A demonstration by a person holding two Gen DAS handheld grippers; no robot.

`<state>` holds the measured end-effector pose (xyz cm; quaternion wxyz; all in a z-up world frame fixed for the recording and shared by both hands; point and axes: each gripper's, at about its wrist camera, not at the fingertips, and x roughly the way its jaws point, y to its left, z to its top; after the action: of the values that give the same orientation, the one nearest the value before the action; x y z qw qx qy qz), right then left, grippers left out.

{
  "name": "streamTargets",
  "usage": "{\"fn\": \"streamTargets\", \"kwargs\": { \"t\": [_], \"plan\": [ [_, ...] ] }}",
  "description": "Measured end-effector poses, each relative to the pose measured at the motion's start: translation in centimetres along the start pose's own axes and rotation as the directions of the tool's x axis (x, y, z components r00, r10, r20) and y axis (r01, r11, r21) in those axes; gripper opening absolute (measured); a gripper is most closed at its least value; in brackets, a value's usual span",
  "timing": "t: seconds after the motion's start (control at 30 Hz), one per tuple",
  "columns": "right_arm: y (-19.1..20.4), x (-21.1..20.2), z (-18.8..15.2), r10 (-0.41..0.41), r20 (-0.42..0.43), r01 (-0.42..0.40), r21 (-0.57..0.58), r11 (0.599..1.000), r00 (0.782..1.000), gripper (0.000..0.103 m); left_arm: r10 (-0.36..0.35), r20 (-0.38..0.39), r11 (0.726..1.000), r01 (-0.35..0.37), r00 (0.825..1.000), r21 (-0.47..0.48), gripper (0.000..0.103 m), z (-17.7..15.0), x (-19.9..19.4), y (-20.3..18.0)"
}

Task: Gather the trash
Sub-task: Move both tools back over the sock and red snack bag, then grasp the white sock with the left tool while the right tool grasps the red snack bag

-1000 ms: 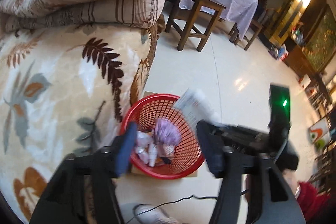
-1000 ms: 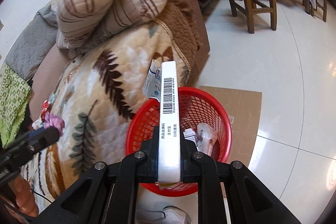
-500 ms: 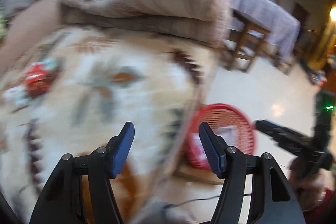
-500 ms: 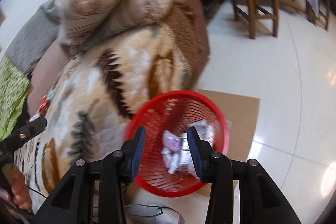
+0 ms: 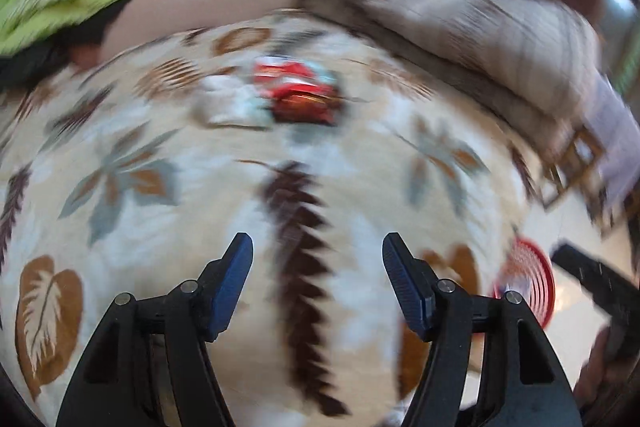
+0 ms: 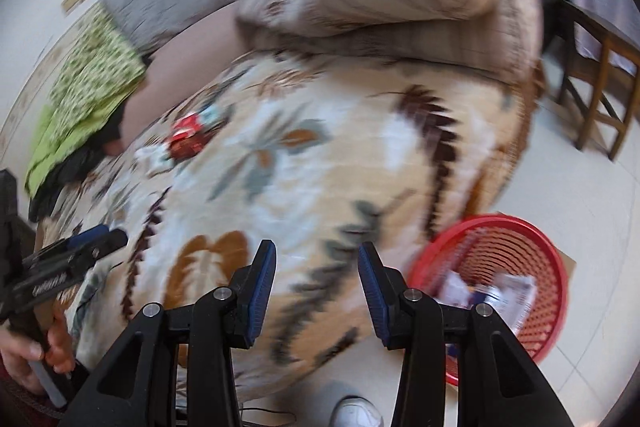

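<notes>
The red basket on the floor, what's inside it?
Inside the red basket lie crumpled white and purple wrappers, too blurred to name. The right gripper's arm covers its near side, so anything there is hidden.

red wrapper (image 5: 302, 99) | crumpled on blanket | red basket (image 6: 516, 259) | holds trash

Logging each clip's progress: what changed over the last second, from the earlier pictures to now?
The right gripper let go of the white box into the red basket and is open. Both grippers swung left from the basket toward the blanket; the left gripper now faces the red wrapper. The wrapper stayed put.
</notes>
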<state>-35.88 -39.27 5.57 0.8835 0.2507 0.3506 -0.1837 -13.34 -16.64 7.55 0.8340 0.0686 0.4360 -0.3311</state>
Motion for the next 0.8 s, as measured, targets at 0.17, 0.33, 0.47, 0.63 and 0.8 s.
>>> {"fn": "streamTargets", "kwargs": {
  "t": [0.17, 0.33, 0.47, 0.63, 0.8],
  "plan": [
    [5.5, 2.4, 2.0, 0.051, -0.028, -0.054, -0.112, 0.992, 0.998, 0.053, 0.05, 0.038, 0.986, -0.043, 0.998, -0.164, 0.066, 3.2, 2.3, 6.0],
    [10.6, 7.4, 5.8, 0.122, -0.085, -0.134, -0.161, 0.978, 0.989, 0.058, 0.041, 0.05, 0.968, -0.027, 0.998, -0.251, 0.067, 7.5, 5.3, 9.6],
    [12.5, 10.5, 8.5, 0.174, -0.088, -0.181, -0.078, 0.98, 0.981, 0.059, 0.001, 0.037, 0.971, 0.008, 0.999, -0.24, 0.076, 10.8, 8.4, 10.5],
    [13.0, 12.3, 8.7, 0.221, -0.052, -0.221, -0.009, 0.975, 0.974, 0.059, -0.054, -0.027, 0.974, 0.047, 0.998, -0.22, 0.076, 12.2, 13.7, 10.1],
    [12.1, 13.7, 8.8, 0.22, -0.051, -0.22, 0.009, 0.975, 0.974, 0.059, -0.041, -0.018, 0.977, 0.037, 0.999, -0.21, 0.031, 11.4, 14.7, 9.8]
  ]
}}
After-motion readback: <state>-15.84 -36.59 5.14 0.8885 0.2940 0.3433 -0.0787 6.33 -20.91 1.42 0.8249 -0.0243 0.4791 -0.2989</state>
